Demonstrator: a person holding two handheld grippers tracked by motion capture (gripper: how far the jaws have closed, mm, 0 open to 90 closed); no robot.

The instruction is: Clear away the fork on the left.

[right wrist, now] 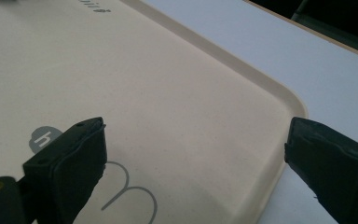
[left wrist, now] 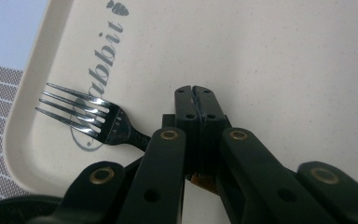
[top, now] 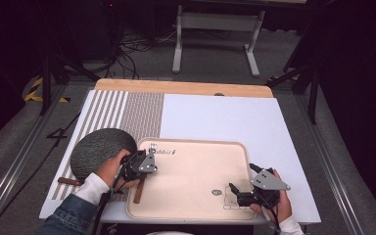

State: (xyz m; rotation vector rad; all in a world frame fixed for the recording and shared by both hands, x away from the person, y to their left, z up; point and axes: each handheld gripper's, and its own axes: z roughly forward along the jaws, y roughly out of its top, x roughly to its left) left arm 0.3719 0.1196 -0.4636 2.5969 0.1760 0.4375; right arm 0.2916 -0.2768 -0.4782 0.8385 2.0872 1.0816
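High view: a cream tray point(top: 196, 215) lies on the white tabletop point(top: 235, 117), near the person's edge. The left gripper point(top: 147, 164) hangs over the tray's left rim, near its far-left corner, held by the left hand point(top: 108, 169). A brown wooden handle point(top: 138, 191) slants from under that gripper across the tray's left rim. A dark round mat point(top: 100, 149) sits just left of the tray, and another brown-handled utensil point(top: 68, 181) lies left of the tray, beside the mat's near edge. The right gripper point(top: 232, 188) rests over the tray's near-right corner, in the right hand point(top: 279, 205).

Left gripper view: the jaws are pressed together over the tray floor, pinching the fork point(left wrist: 86, 116) at its neck; a bit of brown handle peeks out beneath them. The fork's tines lie on the tray's printed lettering point(left wrist: 100, 51), pointing toward the tray's corner.

Right gripper view: the jaws stand spread wide with nothing between them, one above the tray's printed drawing point(right wrist: 121, 186), the other just outside the tray's rim point(right wrist: 279, 121), over the tabletop.
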